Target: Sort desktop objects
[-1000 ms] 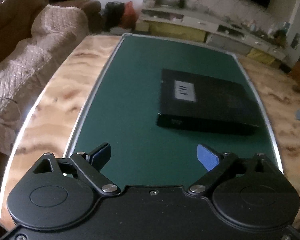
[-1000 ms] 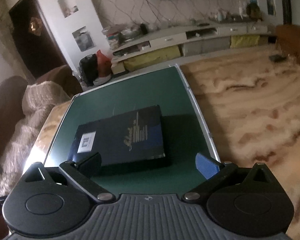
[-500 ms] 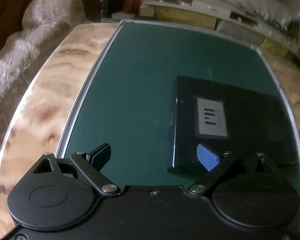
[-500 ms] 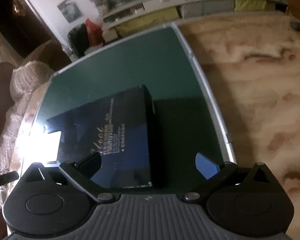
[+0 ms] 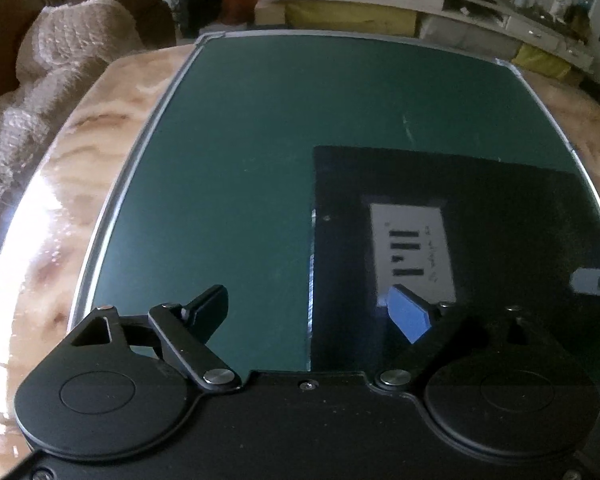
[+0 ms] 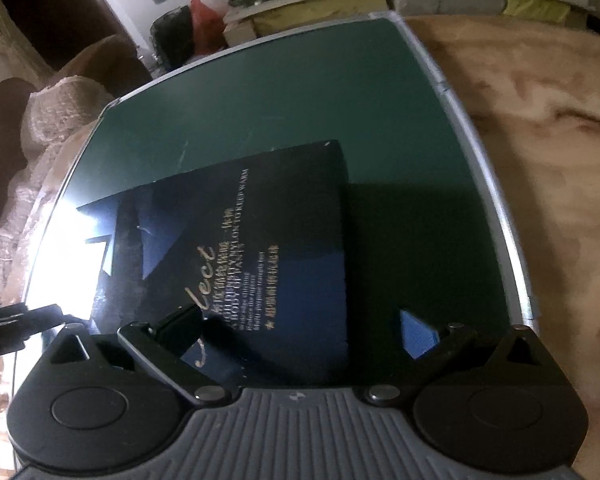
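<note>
A flat black box with a white barcode label lies on the green mat. In the right wrist view the box shows gold lettering and a blue patch. My left gripper is open, straddling the box's left edge from above: the right finger over the lid, the left over the mat. My right gripper is open, straddling the box's right edge: the left finger over the lid, the right over the mat. Neither holds anything.
The mat has a silver rim and lies on a marbled tan table. A sofa with a knitted throw stands to the left. A low TV shelf is beyond the table. Part of the other gripper shows at the right.
Both grippers have moved forward and down over the box. It now fills much more of each view. Both grippers stay open.
</note>
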{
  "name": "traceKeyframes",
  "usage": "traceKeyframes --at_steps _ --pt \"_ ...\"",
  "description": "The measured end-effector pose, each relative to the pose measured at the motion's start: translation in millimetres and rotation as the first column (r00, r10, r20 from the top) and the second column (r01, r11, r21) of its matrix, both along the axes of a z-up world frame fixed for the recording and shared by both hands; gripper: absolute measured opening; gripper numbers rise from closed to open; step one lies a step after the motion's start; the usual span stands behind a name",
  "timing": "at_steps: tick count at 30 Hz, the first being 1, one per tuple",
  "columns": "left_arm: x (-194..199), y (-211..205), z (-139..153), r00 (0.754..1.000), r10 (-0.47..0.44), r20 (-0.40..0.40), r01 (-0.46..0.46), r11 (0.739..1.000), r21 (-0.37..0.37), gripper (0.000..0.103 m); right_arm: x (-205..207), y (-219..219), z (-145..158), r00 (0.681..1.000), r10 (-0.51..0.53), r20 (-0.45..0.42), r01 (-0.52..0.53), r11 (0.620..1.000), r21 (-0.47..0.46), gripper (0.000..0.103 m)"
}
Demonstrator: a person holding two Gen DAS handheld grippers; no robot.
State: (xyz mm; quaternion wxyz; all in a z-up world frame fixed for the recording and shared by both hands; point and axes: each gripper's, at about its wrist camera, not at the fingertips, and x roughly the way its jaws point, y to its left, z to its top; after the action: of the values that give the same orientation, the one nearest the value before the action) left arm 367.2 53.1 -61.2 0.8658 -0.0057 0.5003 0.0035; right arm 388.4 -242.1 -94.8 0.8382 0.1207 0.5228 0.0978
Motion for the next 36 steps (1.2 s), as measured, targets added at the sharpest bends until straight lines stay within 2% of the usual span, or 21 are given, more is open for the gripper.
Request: traceKeyframes --at_steps 2,4,5,8,12,17,18,19,20,21,25,28,29,30,31,32,33,34,36 --pt "1 -3 0 1.0 -0.022 0.004 0.022 0.999 -0.028 0.074 1 5 -2 1.0 0.03 0.005 -0.03 0.999 0.014 0.103" --pt "1 -9 1 0.999 -0.053 0.012 0.054 0.998 -0.045 0.056 0 14 -1 0.997 0.065 0.036 -0.065 0.998 -0.008 0.103" --pt "1 -11 2 0.998 -0.063 0.014 0.064 0.997 -0.046 0.052 -1 17 -1 0.996 0.073 0.051 -0.072 0.997 -0.024 0.103" --pt "1 -14 2 0.997 -0.071 0.011 0.071 0.996 -0.045 0.052 -4 20 1 0.993 0.087 0.079 -0.083 0.995 -0.048 0.103" --pt "0 -12 2 0.998 -0.061 0.019 0.062 0.997 -0.044 0.046 -4 19 6 0.992 0.089 0.094 -0.084 0.995 -0.054 0.097" --pt "0 -10 7 0.998 -0.052 0.024 0.053 0.998 -0.031 0.028 -3 18 9 0.99 0.096 0.103 -0.088 0.993 -0.074 0.092" --pt "-1 -9 9 0.998 -0.06 0.025 0.061 0.997 -0.037 0.014 -4 19 11 0.989 0.099 0.108 -0.091 0.993 -0.079 0.091" --pt "-1 -9 10 0.997 -0.068 0.025 0.07 0.996 -0.049 0.0 -5 19 13 0.988 0.106 0.114 -0.098 0.993 -0.07 0.085" --pt "-1 -9 13 0.996 -0.086 0.016 0.087 0.991 -0.1 0.0 -6 18 16 0.985 0.118 0.123 -0.114 0.993 -0.041 0.058" --pt "-3 -12 17 0.995 -0.097 0.029 0.099 0.991 -0.093 0.0 -8 20 20 0.983 0.13 0.133 -0.127 0.992 -0.028 0.026" --pt "-7 -20 31 0.993 -0.105 0.059 0.106 0.994 -0.022 0.0 -15 33 43 0.97 0.158 0.186 -0.143 0.986 -0.088 0.026" --pt "-8 -1 47 0.992 -0.074 0.101 0.078 0.996 -0.044 0.0 -15 19 57 0.969 0.096 0.228 -0.087 0.995 -0.048 0.03" --pt "-6 8 51 0.992 -0.051 0.116 0.056 0.998 -0.04 0.001 -13 12 60 0.97 0.057 0.234 -0.053 0.998 -0.026 0.052" --pt "-3 20 53 0.992 -0.015 0.127 0.019 0.999 -0.028 0.008 -11 7 62 0.972 0.024 0.233 -0.025 1.0 -0.001 0.09" --pt "-1 32 54 0.99 0.021 0.137 -0.019 1.0 -0.017 0.035 -8 2 62 0.974 0.002 0.225 -0.007 1.0 0.023 0.103" --pt "1 42 51 0.989 0.053 0.139 -0.051 0.999 -0.018 0.055 -5 -1 61 0.976 -0.011 0.216 0.002 0.999 0.042 0.103" --pt "2 53 48 0.986 0.085 0.142 -0.084 0.996 -0.018 0.081 -2 -2 58 0.979 -0.014 0.201 0.002 0.998 0.059 0.103" --pt "2 60 45 0.982 0.112 0.152 -0.113 0.994 -0.004 0.09 2 -1 54 0.984 -0.014 0.178 0.0 0.997 0.078 0.103" --pt "5 71 34 0.98 0.143 0.135 -0.144 0.99 0.003 0.09 8 5 42 0.992 0.003 0.13 -0.015 0.996 0.091 0.103"
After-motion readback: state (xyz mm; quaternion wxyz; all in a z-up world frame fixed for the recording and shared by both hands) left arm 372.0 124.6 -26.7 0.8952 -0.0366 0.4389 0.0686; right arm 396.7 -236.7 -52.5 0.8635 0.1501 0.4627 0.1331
